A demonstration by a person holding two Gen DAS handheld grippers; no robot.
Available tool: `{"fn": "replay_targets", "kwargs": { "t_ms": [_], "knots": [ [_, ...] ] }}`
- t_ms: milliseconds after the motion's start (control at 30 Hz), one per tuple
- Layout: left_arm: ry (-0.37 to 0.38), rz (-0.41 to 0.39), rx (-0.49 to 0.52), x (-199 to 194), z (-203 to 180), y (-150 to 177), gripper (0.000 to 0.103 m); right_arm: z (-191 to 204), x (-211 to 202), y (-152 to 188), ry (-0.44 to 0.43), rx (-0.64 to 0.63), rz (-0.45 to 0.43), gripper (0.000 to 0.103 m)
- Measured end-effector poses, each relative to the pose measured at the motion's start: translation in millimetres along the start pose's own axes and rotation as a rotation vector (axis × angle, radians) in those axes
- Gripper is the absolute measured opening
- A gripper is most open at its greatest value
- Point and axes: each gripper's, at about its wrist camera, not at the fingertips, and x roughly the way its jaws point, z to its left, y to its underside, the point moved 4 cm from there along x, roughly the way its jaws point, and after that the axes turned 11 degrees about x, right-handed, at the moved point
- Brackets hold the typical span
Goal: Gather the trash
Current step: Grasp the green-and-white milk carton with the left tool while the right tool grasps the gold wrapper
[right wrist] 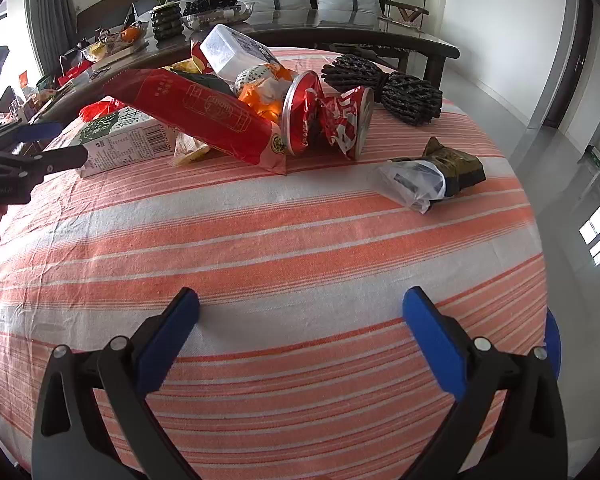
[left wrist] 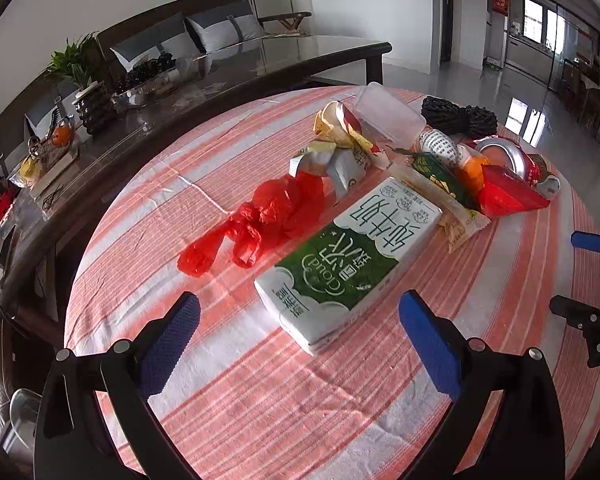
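right, my left gripper (left wrist: 299, 307) is spread wide and empty with the milk carton (left wrist: 348, 258) just ahead between its fingers, so i'd ease forward squarely and close across its narrow sides, while my right gripper (right wrist: 301, 302) hangs open, empty, trash well ahead.

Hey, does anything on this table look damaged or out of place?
Yes. The red can is crushed and twisted at its middle, lying on its side against the red bag. A clear plastic tub sits tilted on top of the pile, and a small wrapped packet lies alone, apart from it.
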Motion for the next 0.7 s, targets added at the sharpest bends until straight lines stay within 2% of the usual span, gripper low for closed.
{"fn": "replay_targets", "kwargs": {
  "t_ms": [100, 200, 367, 400, 467, 567, 633, 700],
  "knots": [
    [0.068, 0.004, 0.062, 20.6, -0.4, -12.0, 0.099, -0.1, -0.8, 0.1, 0.0, 0.003, -0.001, 0.098],
    [0.2, 0.045, 0.076, 37.6, -11.9, -13.6, 0.099, -1.6, -0.9, 0.6, -0.008, 0.011, 0.0, 0.098],
    [0.432, 0.007, 0.134, 10.0, -57.0, -2.9, 0.098, -9.5, -7.9, 2.8, -0.064, 0.053, -0.018, 0.098],
    [0.438, -0.001, 0.156, 4.4, -63.7, -1.7, 0.098, -14.3, -10.0, 2.4, -0.083, 0.078, -0.023, 0.098],
    [0.358, -0.011, 0.16, -0.3, -67.7, -4.4, 0.098, -29.6, -15.1, 0.4, -0.086, 0.142, -0.04, 0.098],
    [0.282, -0.012, 0.077, 2.7, -60.6, -16.5, 0.098, -63.1, -19.3, -15.2, -0.067, 0.283, -0.057, 0.098],
    [0.206, 0.001, 0.089, 7.7, -60.6, -25.5, 0.098, -80.3, -19.5, -33.6, -0.078, 0.368, -0.053, 0.098],
    [0.169, 0.027, 0.113, 9.7, -62.7, -28.5, 0.091, -87.6, -18.8, -55.0, -0.085, 0.402, -0.061, 0.098]
  ]
}}
